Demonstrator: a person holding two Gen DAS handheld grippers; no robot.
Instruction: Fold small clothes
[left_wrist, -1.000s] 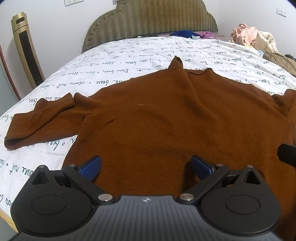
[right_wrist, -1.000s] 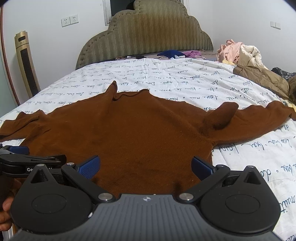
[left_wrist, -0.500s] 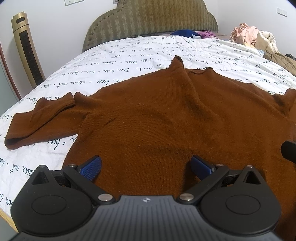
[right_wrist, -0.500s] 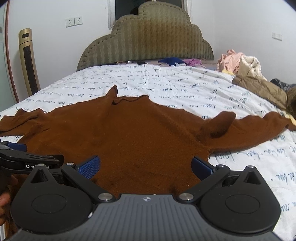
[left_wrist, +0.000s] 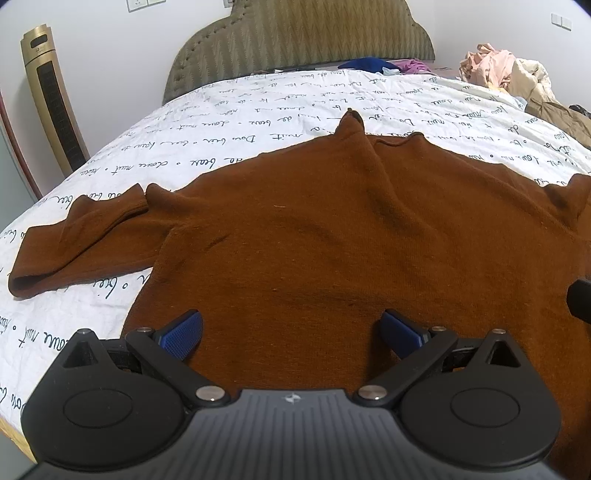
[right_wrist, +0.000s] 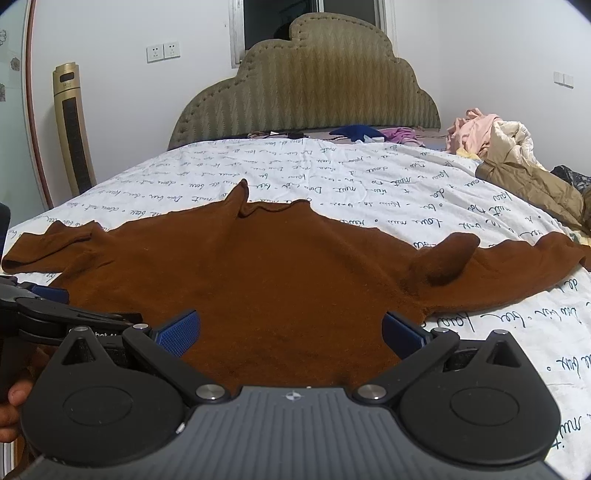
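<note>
A brown long-sleeved sweater (left_wrist: 332, 240) lies spread flat on the bed, collar away from me, sleeves out to both sides. It also shows in the right wrist view (right_wrist: 280, 273). My left gripper (left_wrist: 291, 330) is open and empty over the sweater's near hem, towards its left side. My right gripper (right_wrist: 291, 328) is open and empty over the hem towards the right side. The left sleeve (left_wrist: 74, 240) lies bent on the sheet. The right sleeve (right_wrist: 517, 269) has a raised fold near the shoulder. The left gripper shows at the left edge of the right wrist view (right_wrist: 40, 310).
The bed has a white sheet with black script (right_wrist: 369, 177) and a padded headboard (right_wrist: 306, 88). A heap of clothes (right_wrist: 509, 158) lies at the right edge. Blue and purple garments (right_wrist: 369, 133) lie by the headboard. A gold tower fan (right_wrist: 72, 129) stands on the left.
The right wrist view has tilted upward and sits lower towards the hem; more wall and window show. The left gripper has hardly moved. Both stay open.
</note>
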